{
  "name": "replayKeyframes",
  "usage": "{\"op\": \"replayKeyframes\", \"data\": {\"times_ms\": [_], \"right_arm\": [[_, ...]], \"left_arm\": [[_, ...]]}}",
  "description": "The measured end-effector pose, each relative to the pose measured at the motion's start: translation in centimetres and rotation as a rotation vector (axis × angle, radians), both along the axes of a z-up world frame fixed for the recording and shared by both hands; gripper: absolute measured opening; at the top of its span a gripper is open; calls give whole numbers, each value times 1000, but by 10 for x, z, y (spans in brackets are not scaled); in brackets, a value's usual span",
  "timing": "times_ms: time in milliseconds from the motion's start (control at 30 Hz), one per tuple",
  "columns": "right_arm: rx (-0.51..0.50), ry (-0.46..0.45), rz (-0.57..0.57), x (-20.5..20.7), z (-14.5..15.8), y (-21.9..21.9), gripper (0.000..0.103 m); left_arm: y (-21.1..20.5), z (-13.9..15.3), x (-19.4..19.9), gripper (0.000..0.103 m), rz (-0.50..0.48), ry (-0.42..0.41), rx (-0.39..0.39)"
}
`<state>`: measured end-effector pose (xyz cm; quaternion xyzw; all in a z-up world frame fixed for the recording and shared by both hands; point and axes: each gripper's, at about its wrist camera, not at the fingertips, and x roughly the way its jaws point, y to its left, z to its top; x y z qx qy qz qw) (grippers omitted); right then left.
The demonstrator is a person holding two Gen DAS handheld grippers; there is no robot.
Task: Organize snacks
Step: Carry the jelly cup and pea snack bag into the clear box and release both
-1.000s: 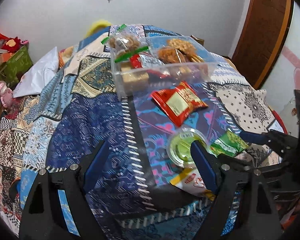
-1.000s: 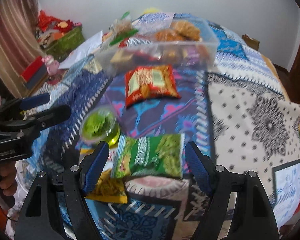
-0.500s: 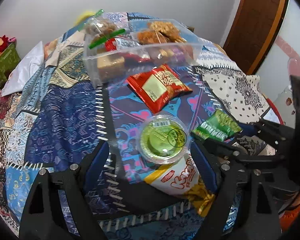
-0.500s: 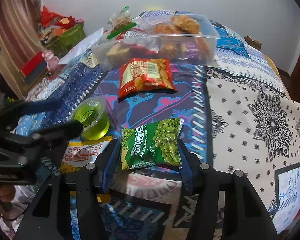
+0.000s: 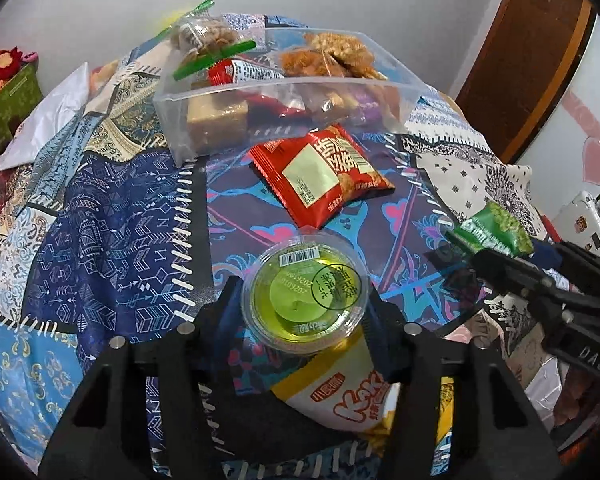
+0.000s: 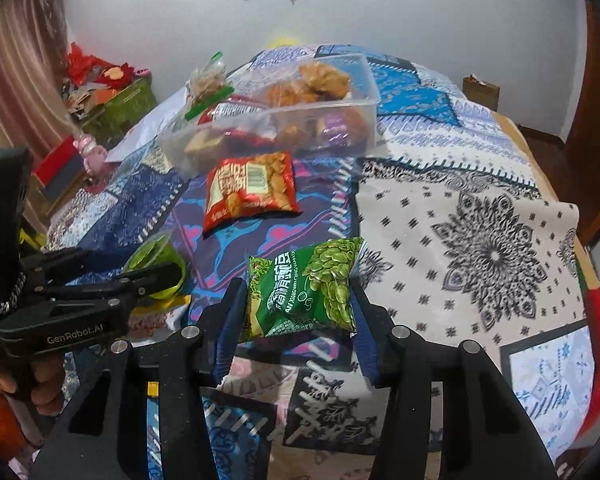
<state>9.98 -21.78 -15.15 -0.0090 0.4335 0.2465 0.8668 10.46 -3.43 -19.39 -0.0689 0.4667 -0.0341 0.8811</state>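
The left gripper (image 5: 304,312) had closed its fingers on the green jelly cup (image 5: 305,302); the right gripper (image 6: 298,312) pinched the green pea packet (image 6: 304,288), both near of the clear bin (image 5: 284,92). The round cup might slip; the packet might sag.

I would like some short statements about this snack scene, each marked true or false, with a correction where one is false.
1. The right hand-held gripper is closed on the green pea packet. True.
2. The green jelly cup sits between the fingers of the left hand-held gripper. True.
3. The red snack packet lies inside the clear plastic box. False: it lies on the patterned cloth in front of the box.
4. The clear plastic box is empty. False: it already holds several snacks.
5. A yellow and white packet lies partly under the jelly cup. True.
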Motion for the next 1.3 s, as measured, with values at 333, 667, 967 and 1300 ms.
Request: {"op": "replayKeyframes", "data": {"times_ms": [333,667,967,1300], "right_arm": [[35,-44,-15,19,20,-1,46],[77,-110,-20,48,46,6,46],[103,-169,-28,83,63,18,46],[112,-161,-37,125,52,39,46]], "left_arm": [[11,22,-3,55,12,-60,-3],[33,60,21,55,45,-156,-15],[50,80,63,55,72,-215,2],[47,81,110,55,54,-254,23]]}}
